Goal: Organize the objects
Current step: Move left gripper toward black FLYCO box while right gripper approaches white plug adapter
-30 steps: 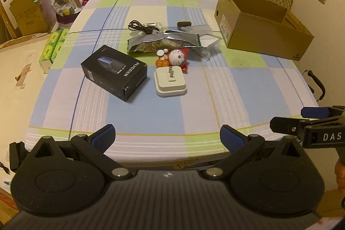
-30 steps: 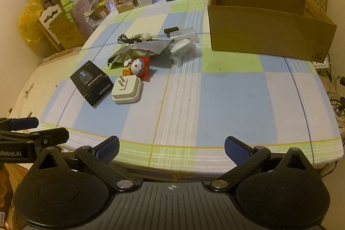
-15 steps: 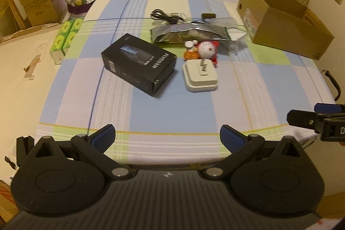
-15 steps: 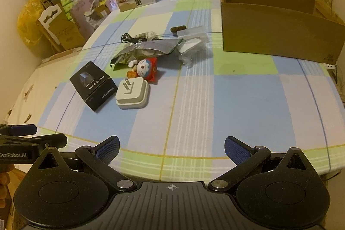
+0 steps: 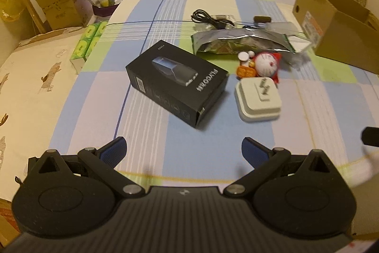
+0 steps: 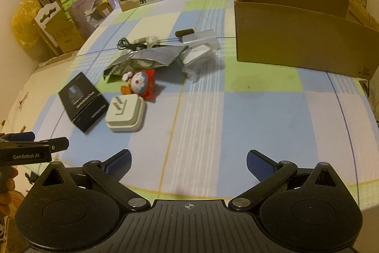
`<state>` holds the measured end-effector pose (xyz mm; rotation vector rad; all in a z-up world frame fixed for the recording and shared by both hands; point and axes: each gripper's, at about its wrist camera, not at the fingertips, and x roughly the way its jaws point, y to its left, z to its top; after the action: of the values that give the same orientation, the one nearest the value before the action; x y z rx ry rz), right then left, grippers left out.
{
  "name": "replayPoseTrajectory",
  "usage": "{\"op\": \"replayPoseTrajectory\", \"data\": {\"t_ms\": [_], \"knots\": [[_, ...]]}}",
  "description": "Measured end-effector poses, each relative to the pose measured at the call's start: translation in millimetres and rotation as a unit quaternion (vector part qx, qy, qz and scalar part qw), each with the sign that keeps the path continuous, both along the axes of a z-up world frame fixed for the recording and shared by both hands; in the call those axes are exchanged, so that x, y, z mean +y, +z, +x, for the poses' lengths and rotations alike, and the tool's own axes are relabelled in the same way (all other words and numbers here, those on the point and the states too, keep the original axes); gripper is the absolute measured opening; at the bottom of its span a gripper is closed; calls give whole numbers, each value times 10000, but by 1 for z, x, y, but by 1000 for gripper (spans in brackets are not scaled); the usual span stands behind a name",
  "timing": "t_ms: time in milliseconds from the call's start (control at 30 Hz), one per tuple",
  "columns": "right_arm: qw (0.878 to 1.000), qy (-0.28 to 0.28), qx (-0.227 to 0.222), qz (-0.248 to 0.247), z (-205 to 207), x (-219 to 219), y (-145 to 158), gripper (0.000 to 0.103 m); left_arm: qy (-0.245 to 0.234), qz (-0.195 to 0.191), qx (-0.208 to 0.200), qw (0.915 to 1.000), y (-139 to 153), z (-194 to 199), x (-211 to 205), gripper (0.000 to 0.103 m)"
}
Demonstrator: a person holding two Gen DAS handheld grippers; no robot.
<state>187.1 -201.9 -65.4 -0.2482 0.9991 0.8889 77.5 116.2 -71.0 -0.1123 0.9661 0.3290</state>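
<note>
Both grippers were released and empty. The left gripper point(image 5: 183, 147) hung over the near edge of the checked blue-green-white table point(image 5: 180, 139), jaws spread wide, aimed at the black rectangular cardboard product box point(image 5: 176, 82). That spread probably suited the box's width, so the box looked like the first pick. The right gripper point(image 6: 188, 161) was likewise spread and hovered over bare cloth nearer the middle of the table, touching nothing.

The loose items sat clustered left of centre:
- black box lying flat and skewed
- white square plastic charger plug point(image 5: 258, 98) just beside it, prongs up
- red-and-white round plush toy point(image 5: 265, 65) right behind the plug, against the crinkled silver foil pouch point(image 5: 239, 44)
- coiled black cable point(image 5: 209, 19) and small dark brown bar point(image 5: 261, 19) further back
- clear plastic wrapper point(image 6: 201, 51) beside the pouch

The open brown cardboard carton point(image 6: 300, 39) stood well apart on the right, top open and facing up. It was likely the place for the clutter, though its inside was mostly hidden. Nothing was visibly in it yet, so the task looked barely begun.

Risk: the black box lay at an angle, so the left gripper would need turning to close squarely on its long sides.
</note>
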Motion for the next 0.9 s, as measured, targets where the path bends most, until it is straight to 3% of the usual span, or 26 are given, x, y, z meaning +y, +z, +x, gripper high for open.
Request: {"op": "replayPoseTrajectory", "data": {"t_ms": [500,900], "knots": [[9984,532,182,-96,75,30,-14,101,687,391,242,9966,-29,51,12,98],[9965,783,293,-77,59,74,-23,101,1099,463,421,9920,-34,42,65,98]]}}
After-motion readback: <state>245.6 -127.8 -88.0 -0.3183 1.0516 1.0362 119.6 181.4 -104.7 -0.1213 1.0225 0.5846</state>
